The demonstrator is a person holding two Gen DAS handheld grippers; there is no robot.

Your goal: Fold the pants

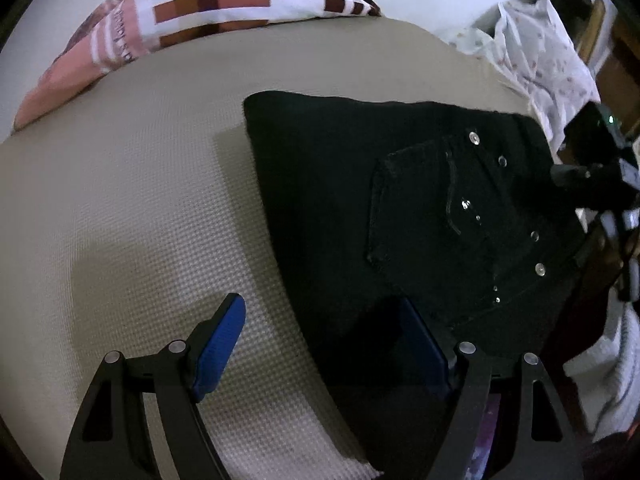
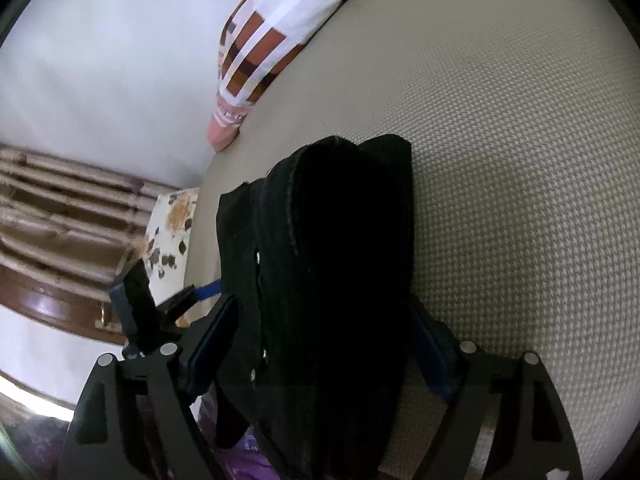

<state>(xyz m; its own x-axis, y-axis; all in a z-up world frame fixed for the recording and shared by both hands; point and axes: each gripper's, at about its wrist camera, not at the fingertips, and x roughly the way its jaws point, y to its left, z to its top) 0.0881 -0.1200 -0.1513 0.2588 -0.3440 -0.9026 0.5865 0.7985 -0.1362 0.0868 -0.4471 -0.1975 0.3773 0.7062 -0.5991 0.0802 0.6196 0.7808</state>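
Black pants w/ silver rivets, folded into compact stack, back pocket up, lying on beige bed.

One pair of black pants lies on one beige bed cover. One checked pillow sits at the far edge. Two grippers show: the left gripper and the right gripper.
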